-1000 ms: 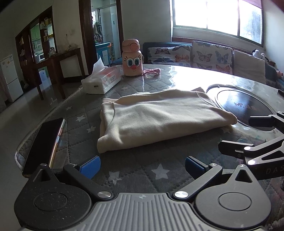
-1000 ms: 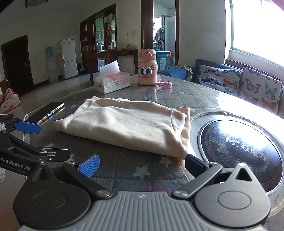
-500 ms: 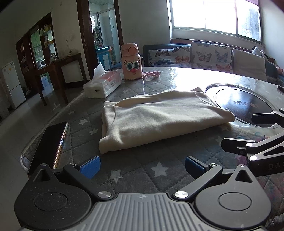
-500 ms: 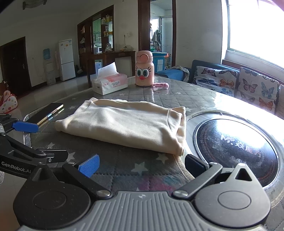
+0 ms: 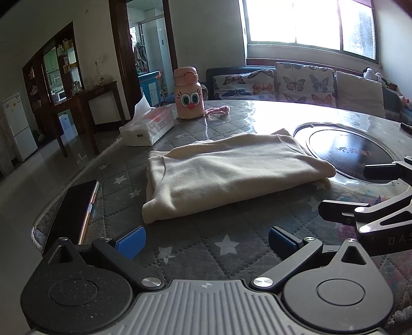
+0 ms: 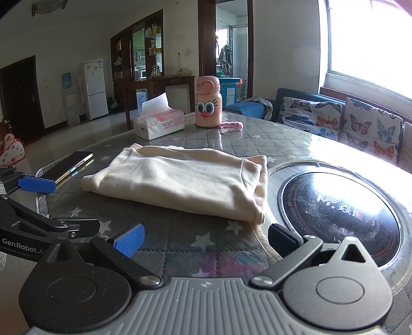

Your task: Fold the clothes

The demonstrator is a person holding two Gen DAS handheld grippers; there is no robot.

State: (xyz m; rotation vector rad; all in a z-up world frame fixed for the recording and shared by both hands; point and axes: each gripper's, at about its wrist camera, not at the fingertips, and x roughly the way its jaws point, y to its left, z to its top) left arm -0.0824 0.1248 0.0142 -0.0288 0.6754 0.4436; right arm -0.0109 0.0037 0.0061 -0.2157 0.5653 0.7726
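The cream garment (image 5: 226, 175) lies folded flat on the star-quilted table (image 5: 195, 247), between the phone (image 5: 74, 206) and the dark round hob (image 6: 340, 206). Left gripper (image 5: 206, 238) hovers short of its near edge, fingers wide apart, gripping nothing — right gripper (image 6: 206, 235) likewise spread and empty, just beside the garment's corner.

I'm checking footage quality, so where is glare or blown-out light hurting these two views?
Left wrist view: the window is blown out and glare streaks the tabletop behind the folded cream garment. Right wrist view: the window is white, and the round dark inset reflects it; straight lines bow from fisheye distortion.
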